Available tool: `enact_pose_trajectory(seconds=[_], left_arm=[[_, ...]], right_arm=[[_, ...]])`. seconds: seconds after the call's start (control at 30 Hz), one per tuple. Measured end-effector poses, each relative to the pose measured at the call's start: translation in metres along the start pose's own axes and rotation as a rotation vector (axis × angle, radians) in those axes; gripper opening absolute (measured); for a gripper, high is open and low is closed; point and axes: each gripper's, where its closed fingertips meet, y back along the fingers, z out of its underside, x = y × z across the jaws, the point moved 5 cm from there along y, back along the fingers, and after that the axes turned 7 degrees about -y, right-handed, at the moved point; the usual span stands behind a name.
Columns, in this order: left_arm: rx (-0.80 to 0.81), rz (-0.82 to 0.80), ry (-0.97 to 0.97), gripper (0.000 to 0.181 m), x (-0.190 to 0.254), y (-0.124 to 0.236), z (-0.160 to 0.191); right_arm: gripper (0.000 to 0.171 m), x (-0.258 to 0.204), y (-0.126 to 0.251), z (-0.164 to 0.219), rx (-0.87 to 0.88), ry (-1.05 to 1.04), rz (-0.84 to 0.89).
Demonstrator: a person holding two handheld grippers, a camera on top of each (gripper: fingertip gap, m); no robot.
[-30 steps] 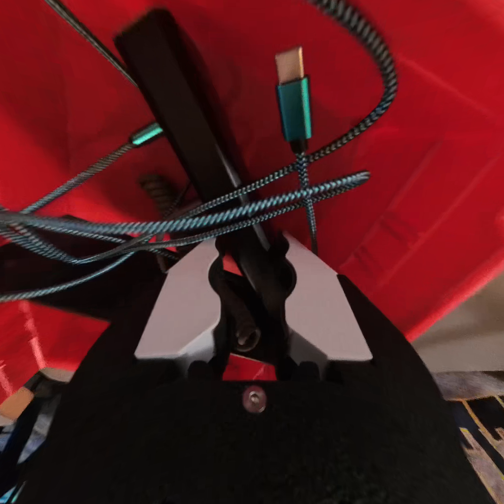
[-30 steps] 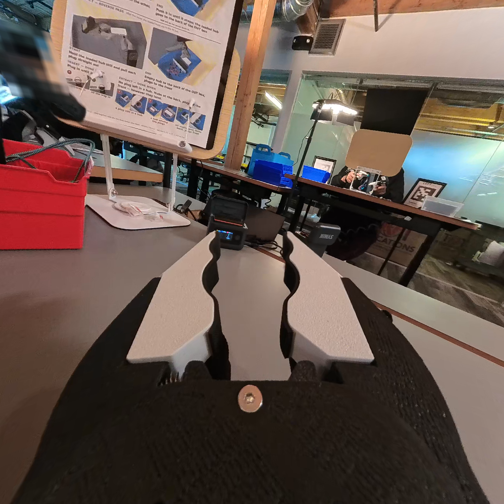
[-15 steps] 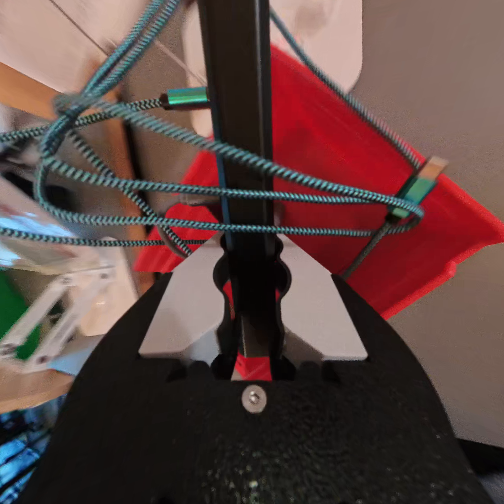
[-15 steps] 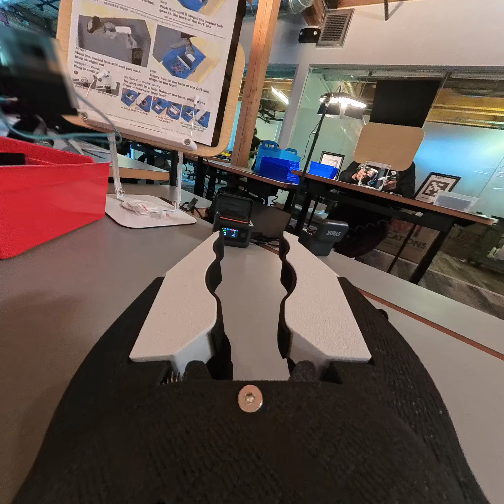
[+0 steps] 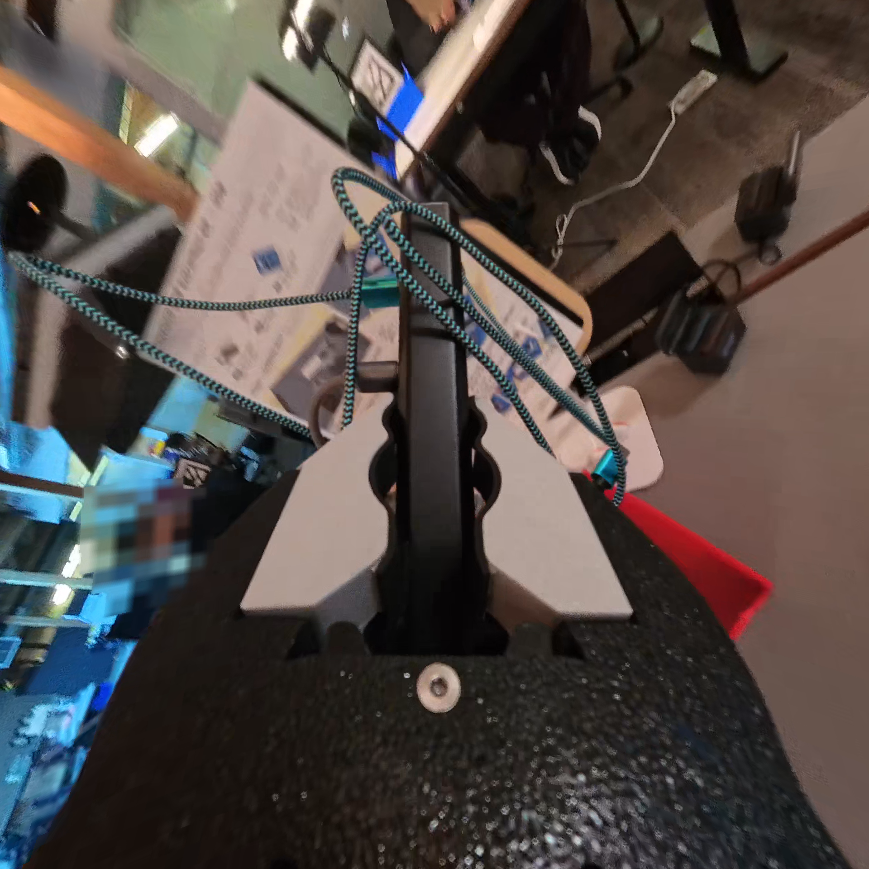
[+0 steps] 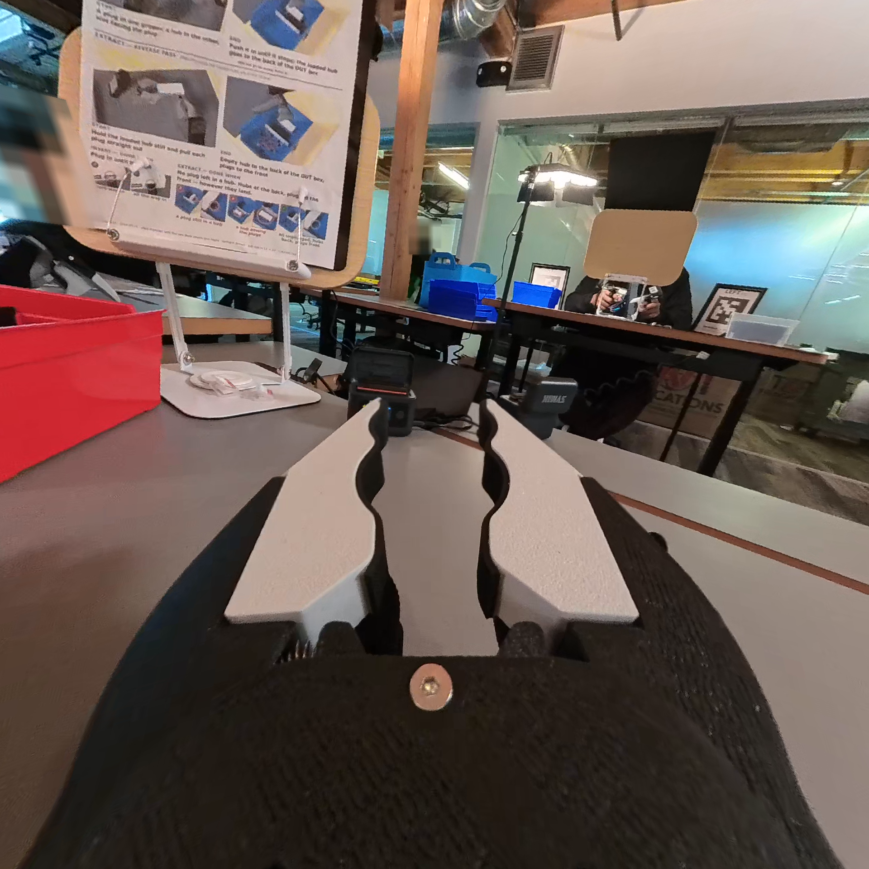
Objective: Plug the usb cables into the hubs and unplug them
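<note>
My left gripper is shut on a long black USB hub and holds it in the air, pointing away from me. A teal plug sits in the hub's left side, and a dark plug sits below it. Teal-and-black braided cables loop over the hub. One loose teal plug hangs at the right, above the red bin. My right gripper is open and empty, low over the grey table.
The red bin stands at the left of the right wrist view. Behind it is an instruction board on a white stand. A small black device and another dark box sit at the table's far edge. A person sits at a distant table. Some 45 cm of space lies between my two pairs of fingers.
My left gripper has lifted the hub and its cables out of the red bin and swung upward, so the room now shows behind it. The right gripper has shifted slightly and stays open.
</note>
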Motion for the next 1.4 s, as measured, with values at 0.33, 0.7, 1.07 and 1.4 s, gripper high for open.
enact_pose_trajectory(seconds=[0.33,0.7,1.07,1.4], left_arm=[[0.369,0.107,-0.265,0.025,0.11,0.007,-0.085],[0.487,0.196,-0.363,0.025,0.324,-0.069,-0.016],[0.523,0.047,-0.745,0.025,0.426,-0.104,0.034],[0.46,0.139,-0.81,0.026,0.454,-0.097,0.059]], right_arm=[[0.034,0.041,0.01,-0.009,0.043,-0.021,0.129],[0.033,0.072,0.018,-0.01,0.046,-0.03,0.231],[0.034,0.074,0.017,-0.007,0.015,-0.033,0.202],[0.033,0.066,0.01,0.004,-0.056,-0.019,0.15]])
